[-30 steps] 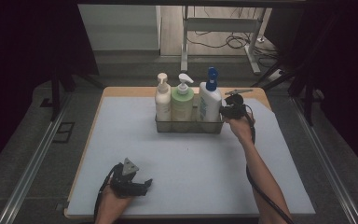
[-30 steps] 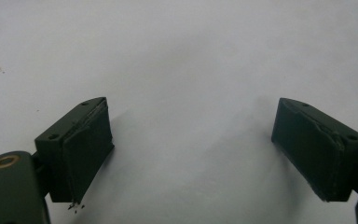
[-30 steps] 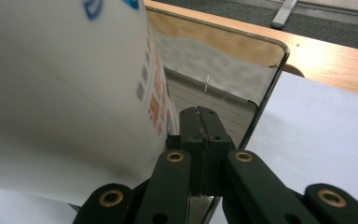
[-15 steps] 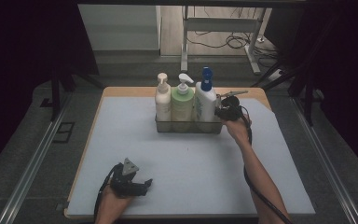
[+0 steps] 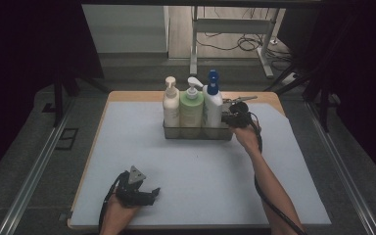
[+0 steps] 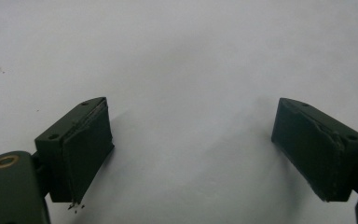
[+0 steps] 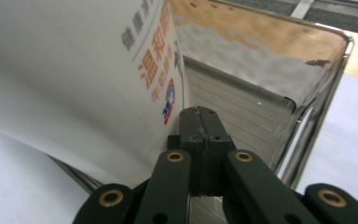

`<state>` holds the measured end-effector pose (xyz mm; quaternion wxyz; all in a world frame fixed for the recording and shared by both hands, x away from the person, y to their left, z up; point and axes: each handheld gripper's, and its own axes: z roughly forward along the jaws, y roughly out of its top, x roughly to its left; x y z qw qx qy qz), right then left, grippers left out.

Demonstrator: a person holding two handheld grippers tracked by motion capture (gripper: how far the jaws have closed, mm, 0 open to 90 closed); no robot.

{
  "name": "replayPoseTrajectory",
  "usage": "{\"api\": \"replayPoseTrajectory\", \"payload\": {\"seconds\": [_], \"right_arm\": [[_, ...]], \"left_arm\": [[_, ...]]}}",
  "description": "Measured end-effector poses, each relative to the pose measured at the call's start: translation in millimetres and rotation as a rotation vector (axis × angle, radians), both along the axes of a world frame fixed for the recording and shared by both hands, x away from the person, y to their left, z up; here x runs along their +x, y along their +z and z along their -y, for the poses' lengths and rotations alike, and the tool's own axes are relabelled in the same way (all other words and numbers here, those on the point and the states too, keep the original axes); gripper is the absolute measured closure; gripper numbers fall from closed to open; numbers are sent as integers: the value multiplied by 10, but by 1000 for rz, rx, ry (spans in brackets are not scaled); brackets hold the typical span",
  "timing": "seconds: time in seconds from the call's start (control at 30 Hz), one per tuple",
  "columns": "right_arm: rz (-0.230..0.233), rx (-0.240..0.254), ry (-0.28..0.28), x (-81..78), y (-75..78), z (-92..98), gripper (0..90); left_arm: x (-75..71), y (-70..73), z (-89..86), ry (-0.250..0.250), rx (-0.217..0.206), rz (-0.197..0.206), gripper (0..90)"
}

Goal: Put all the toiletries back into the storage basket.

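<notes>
Pump bottle with the blue head (image 5: 213, 102), white-bodied, is stood upright at the right end of a row of three in a metal wire caddy (image 5: 196, 133) toward the far edge of the pale mat (image 5: 200, 186). To its left a green pump bottle (image 5: 191, 108) and a cream one (image 5: 170, 105) are packed close beside it.

The right gripper (image 5: 229, 119) is held at the caddy's right end, just beside the white bottle; in the right gripper view its jaws are seen pressed together with nothing between them, the tip (image 7: 199, 122) lying against or very near the bottle's printed wall (image 7: 88, 70) inside the shiny basket end (image 7: 317, 93). The left gripper (image 5: 149, 192) is rested on the mat at the near left, its jaws spread wide over bare surface, its pads (image 6: 86, 149) clear of anything.

The bottle is judged to be smooth, rigid plastic, probably fairly heavy if full, and slippery on its rounded flank. A hold is best taken across the body below the shoulder, or at the neck under the pump; the pump head itself would likely give way. Contact with the tip cannot be confirmed.
</notes>
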<state>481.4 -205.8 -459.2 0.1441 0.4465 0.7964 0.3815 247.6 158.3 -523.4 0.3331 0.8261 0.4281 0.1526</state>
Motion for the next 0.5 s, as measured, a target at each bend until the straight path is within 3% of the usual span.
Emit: {"api": "replayPoseTrajectory", "payload": {"seconds": [0.5], "right_arm": [[-6, 8, 2, -41, 1, -51, 898]], "left_arm": [[1, 0, 0, 0, 0, 0, 120]]}}
